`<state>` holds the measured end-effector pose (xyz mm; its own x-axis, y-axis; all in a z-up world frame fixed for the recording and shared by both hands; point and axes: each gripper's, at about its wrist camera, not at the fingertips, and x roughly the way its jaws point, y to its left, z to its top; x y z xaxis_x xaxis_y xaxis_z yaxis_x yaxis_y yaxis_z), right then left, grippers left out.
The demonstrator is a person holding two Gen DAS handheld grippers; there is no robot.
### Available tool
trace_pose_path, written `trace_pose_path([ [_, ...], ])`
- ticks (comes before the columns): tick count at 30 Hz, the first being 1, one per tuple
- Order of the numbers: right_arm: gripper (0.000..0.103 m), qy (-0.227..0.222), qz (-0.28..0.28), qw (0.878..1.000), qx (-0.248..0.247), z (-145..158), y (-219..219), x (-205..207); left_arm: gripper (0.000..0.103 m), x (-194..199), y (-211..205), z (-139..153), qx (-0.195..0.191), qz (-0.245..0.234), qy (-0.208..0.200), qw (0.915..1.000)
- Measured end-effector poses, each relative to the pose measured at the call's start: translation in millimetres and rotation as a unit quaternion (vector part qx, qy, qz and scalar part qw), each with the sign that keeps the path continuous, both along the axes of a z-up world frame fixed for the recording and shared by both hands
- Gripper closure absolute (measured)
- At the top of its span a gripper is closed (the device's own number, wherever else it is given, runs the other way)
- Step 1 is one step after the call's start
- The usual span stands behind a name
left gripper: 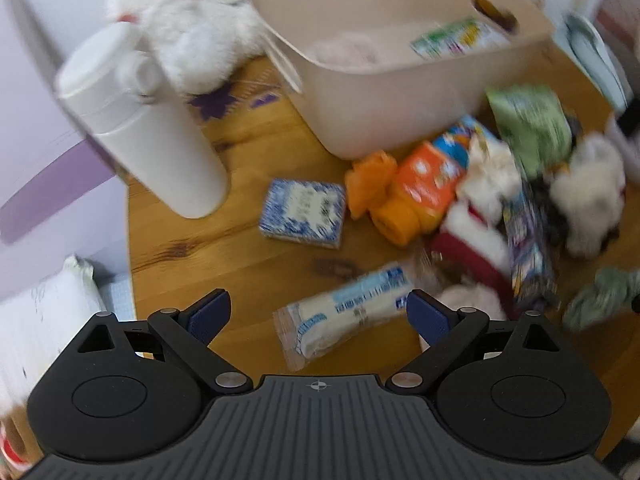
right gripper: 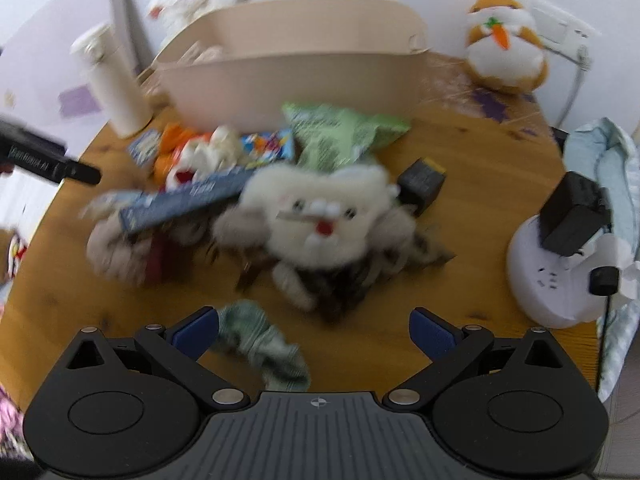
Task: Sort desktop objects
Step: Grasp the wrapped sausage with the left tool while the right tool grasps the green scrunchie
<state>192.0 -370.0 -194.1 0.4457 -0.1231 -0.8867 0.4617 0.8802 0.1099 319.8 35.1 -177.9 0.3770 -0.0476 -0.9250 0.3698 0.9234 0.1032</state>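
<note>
Left gripper point(left gripper: 319, 312) wide, empty | clear-wrapped packet point(left gripper: 344, 312) lies between its jaws, long axis slanting near-left to far-right | your left is nearer

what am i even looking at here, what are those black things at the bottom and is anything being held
The black shapes are two hand-held grasping tools, one per hand, each with a camera looking out along its two blue-padded fingers. One picture is from the left tool, the other from the right tool. Both are open and hold nothing.

Both look over a wooden table with a beige tub at the back and a blurry pile in front of it: a plush toy, a green bag, a blue-patterned packet. A clear wrapped packet lies before the left tool, a crumpled green cloth before the right.
</note>
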Motion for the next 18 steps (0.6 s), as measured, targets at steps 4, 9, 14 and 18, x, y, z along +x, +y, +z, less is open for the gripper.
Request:
trace_pose_path([
  [4,0.0,0.023,0.051,0.998,0.003,-14.8,12.1,3.9,0.007,0.2,-3.2,-16.8,0.025,-0.054,0.007,0.9982],
  [9,0.0,0.041,0.105,0.994,-0.004,-29.2,24.5,6.9,0.007,3.4,-3.5,-34.0,0.022,-0.095,0.03,0.9948],
  [14,0.002,0.047,0.148,0.988,-0.02,-40.2,34.9,14.2,0.007,12.7,-7.1,-54.5,0.054,-0.12,0.033,0.9907],
  [18,0.014,0.06,0.144,0.987,-0.021,-50.2,32.6,22.6,0.007,18.5,-9.3,-62.2,0.053,-0.133,0.024,0.9894],
])
